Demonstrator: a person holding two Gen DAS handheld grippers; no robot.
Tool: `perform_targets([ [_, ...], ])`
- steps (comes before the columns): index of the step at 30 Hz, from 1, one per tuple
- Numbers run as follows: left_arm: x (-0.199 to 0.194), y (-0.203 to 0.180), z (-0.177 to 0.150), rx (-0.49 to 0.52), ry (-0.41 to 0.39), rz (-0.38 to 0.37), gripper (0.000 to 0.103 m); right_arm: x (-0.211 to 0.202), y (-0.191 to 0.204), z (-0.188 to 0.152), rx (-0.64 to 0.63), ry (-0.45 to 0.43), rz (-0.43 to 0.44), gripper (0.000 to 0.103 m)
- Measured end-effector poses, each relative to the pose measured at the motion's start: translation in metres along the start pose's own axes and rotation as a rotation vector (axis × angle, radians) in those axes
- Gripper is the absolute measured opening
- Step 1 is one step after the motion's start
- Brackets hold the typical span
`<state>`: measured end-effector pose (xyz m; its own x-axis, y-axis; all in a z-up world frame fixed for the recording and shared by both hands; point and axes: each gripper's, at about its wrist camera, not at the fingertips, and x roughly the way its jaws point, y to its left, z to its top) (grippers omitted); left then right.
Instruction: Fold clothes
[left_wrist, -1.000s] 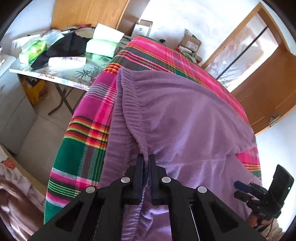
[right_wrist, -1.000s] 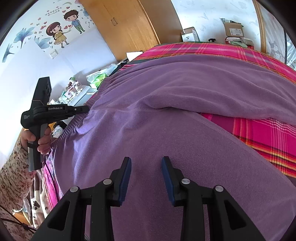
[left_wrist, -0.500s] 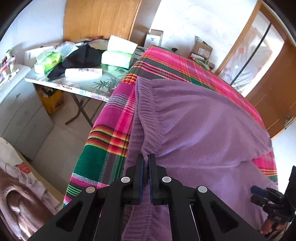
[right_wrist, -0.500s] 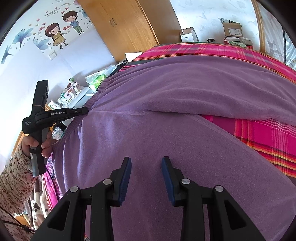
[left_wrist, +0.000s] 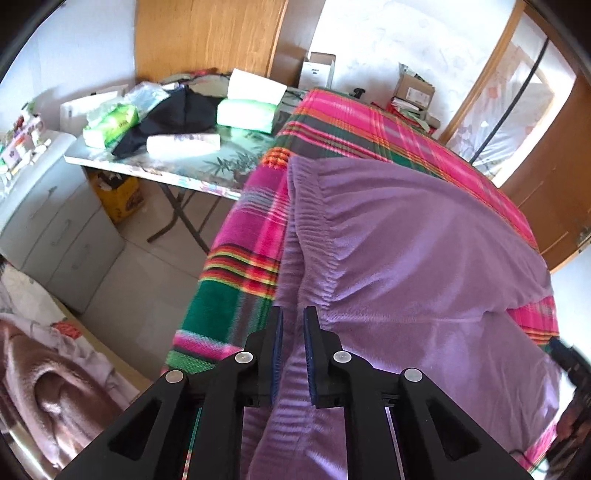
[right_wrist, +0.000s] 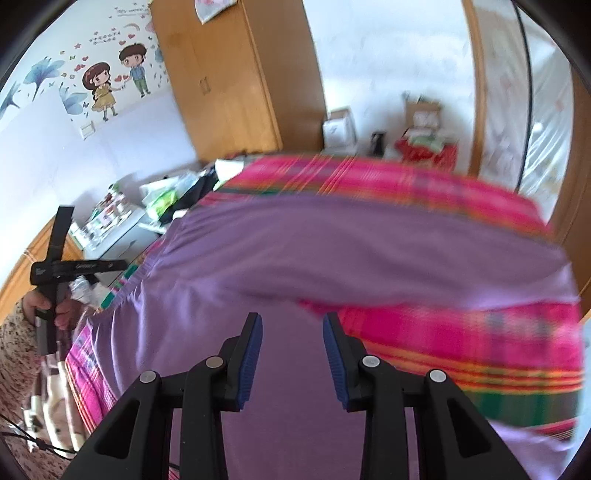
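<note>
Purple fleece trousers (left_wrist: 406, 240) lie spread on a bed with a pink and green plaid blanket (left_wrist: 354, 122), the elastic waistband toward the bed's left edge. My left gripper (left_wrist: 293, 314) hovers just over the waistband, jaws slightly apart, holding nothing. In the right wrist view it (right_wrist: 74, 266) is seen from the side, held by a hand (right_wrist: 62, 314). My right gripper (right_wrist: 291, 321) stands open above the near trouser leg (right_wrist: 295, 406), nothing between its fingers. The far leg (right_wrist: 332, 240) stretches across the blanket (right_wrist: 443, 332).
A folding table (left_wrist: 207, 166) left of the bed carries tissue packs and a black garment (left_wrist: 177, 110). White drawers (left_wrist: 48, 214) stand beside it, a wooden wardrobe (left_wrist: 207, 37) behind. Boxes (left_wrist: 412, 90) sit past the bed. A brown blanket (left_wrist: 44, 387) lies lower left.
My left gripper has opened and let go of the waistband, drawing back a little. My right gripper has risen and pulled back from the trousers, staying open.
</note>
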<state>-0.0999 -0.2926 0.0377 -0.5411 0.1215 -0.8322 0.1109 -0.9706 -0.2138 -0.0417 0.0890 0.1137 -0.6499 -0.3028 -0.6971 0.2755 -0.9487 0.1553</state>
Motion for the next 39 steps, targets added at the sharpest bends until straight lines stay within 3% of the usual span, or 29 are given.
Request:
perform_targets([
  [6, -0.036, -0.003, -0.002, 0.027, -0.024, -0.010, 0.015, -0.059, -0.021, 0.010, -0.033, -0.056, -0.127, 0.035],
  [10, -0.049, -0.019, -0.013, 0.103, 0.001, -0.004, 0.015, -0.094, -0.038, 0.006, -0.042, -0.061, -0.212, 0.035],
  [14, -0.054, -0.020, -0.023, 0.112, 0.035, -0.006, 0.015, -0.121, -0.054, 0.002, -0.033, -0.071, -0.271, 0.038],
  [15, -0.054, -0.019, -0.027, 0.109, 0.040, -0.011, 0.015, -0.117, -0.059, -0.002, -0.004, -0.066, -0.249, 0.043],
  [20, -0.045, -0.026, -0.048, 0.105, 0.070, -0.072, 0.017, -0.059, -0.059, -0.032, 0.047, 0.053, -0.157, 0.043],
  [27, -0.028, -0.029, -0.069, 0.122, 0.139, -0.046, 0.017, 0.006, -0.041, -0.067, 0.071, 0.165, -0.030, 0.043],
  [31, -0.029, -0.009, -0.081, 0.080, 0.151, -0.028, 0.017, 0.020, -0.031, -0.063, 0.041, 0.195, -0.012, 0.043],
  [39, -0.036, 0.011, -0.091, 0.027, 0.126, -0.092, 0.017, 0.030, -0.017, -0.033, -0.013, 0.173, 0.003, 0.043],
])
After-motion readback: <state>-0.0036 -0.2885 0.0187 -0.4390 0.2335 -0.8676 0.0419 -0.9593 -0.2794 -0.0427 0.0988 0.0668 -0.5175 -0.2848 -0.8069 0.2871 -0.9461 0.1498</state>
